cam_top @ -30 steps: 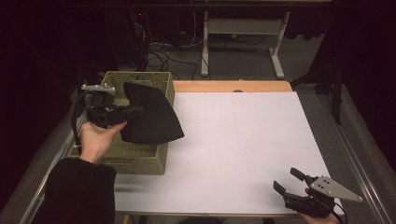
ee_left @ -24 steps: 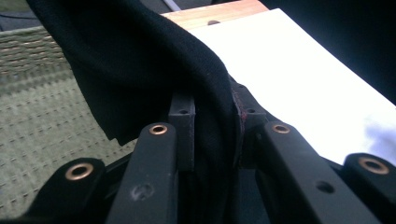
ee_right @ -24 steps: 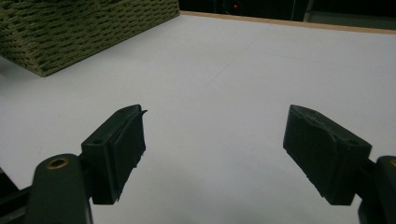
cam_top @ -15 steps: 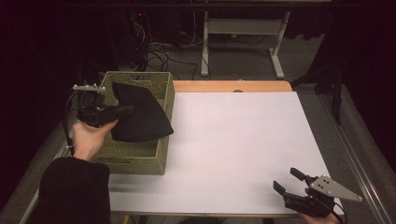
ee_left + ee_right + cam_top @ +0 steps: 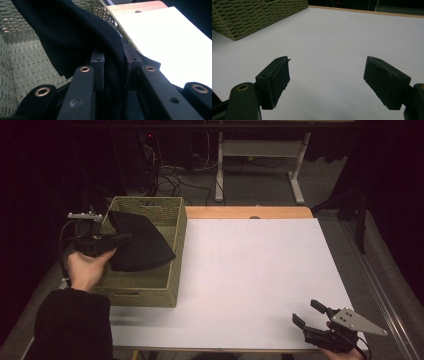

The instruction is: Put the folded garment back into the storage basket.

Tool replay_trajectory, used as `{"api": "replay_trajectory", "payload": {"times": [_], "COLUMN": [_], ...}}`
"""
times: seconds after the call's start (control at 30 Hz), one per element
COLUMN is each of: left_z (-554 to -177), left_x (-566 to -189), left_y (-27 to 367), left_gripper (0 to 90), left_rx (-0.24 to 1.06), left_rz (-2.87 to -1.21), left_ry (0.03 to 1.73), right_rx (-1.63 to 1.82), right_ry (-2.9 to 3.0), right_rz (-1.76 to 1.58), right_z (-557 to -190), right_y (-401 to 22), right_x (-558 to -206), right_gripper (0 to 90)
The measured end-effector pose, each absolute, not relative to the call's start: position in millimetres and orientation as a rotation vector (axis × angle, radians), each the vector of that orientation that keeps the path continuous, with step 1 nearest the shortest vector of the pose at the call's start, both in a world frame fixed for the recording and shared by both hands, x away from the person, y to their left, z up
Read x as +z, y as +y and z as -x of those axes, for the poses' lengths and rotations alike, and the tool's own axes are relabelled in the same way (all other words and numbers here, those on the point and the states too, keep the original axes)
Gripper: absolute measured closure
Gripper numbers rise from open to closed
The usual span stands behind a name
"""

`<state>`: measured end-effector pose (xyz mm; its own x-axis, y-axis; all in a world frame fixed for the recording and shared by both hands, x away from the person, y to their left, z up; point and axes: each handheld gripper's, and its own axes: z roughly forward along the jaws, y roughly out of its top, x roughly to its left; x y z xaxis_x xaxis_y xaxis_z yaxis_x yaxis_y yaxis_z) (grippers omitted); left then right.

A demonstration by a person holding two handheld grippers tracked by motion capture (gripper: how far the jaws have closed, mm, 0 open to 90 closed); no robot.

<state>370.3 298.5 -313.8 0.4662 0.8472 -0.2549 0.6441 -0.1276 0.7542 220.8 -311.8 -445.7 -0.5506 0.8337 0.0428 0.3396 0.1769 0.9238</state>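
The left gripper [image 5: 122,240] has its fingers clenched on a fold of the black cloth [image 5: 142,245], which hangs above the woven green basket [image 5: 172,255] at the left of the bench [image 5: 260,270]. In the left gripper view the fabric is pinched between the 2 pads [image 5: 98,67] and drapes away over the basket's floor and far wall.

The step in hand looks like laying the cloth into the basket. To do it well, the person would likely lower the gripper until most of the fabric rests on the basket's floor, keeping the hanging corner inside the right rim so that nothing trails onto the bench. The fingers should part only once the cloth bears its own weight, and the gripper should lift straight up so the pads do not drag the fold out again.

The right gripper [image 5: 312,312] rests at the near right corner of the bench, its fingers released and nothing between them.
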Motion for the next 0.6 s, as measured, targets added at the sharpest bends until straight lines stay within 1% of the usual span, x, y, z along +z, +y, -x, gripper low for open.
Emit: {"api": "replay_trajectory", "payload": {"times": [0.27,0.6], "left_z": [-372.4,-380.0], "left_x": [-320.9,-332.4], "left_y": [303.3,295.4], "left_gripper": [71.6,71.6], "left_rx": [0.301,0.306], "left_rz": [-1.856,-1.911], "left_ry": [1.277,1.291], "right_rx": [1.358,1.358], "right_ry": [1.979,1.98], "right_rz": [-1.102,-1.102], "right_z": [-221.1,-221.1], "right_y": [-311.3,-311.1], "right_x": [-445.8,-445.8], "right_gripper": [21.3,21.3]}}
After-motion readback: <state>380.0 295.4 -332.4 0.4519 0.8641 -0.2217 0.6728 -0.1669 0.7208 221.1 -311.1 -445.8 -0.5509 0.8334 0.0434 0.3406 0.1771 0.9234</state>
